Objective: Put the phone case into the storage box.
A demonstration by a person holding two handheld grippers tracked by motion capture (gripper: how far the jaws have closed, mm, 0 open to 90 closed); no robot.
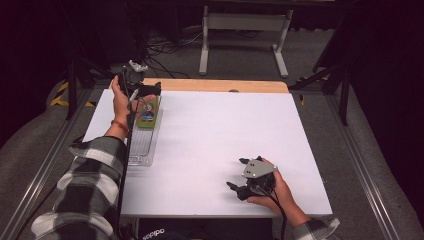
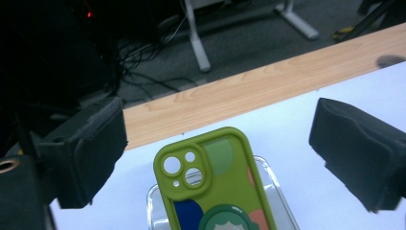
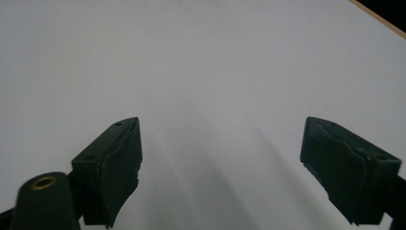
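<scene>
From above, your left gripper (image 1: 142, 92) hangs over the far left corner of the white table (image 1: 210, 135), jaws apart, just past the far end of the green phone case (image 1: 148, 113). That case lies in the far end of a clear tray (image 1: 142, 150) along the table's left edge. Your right gripper (image 1: 241, 175) rests low near the front right of the table, well apart from the tray, jaws spread and pointing left.

Along the left gripper's own view, the two black pads (image 2: 91, 148) stand wide apart with nothing between them. Below and between them lies the case (image 2: 215, 187), back side up, its camera cutouts toward the table's wooden far edge (image 2: 258, 91). It sits on the tray (image 2: 275, 189), whose clear rim shows at both sides. Whether the pads touch the case you cannot tell; they look clear of it.

Along the right gripper's view, both pads (image 3: 112, 163) are wide apart over bare white table (image 3: 201, 72), holding nothing.
</scene>
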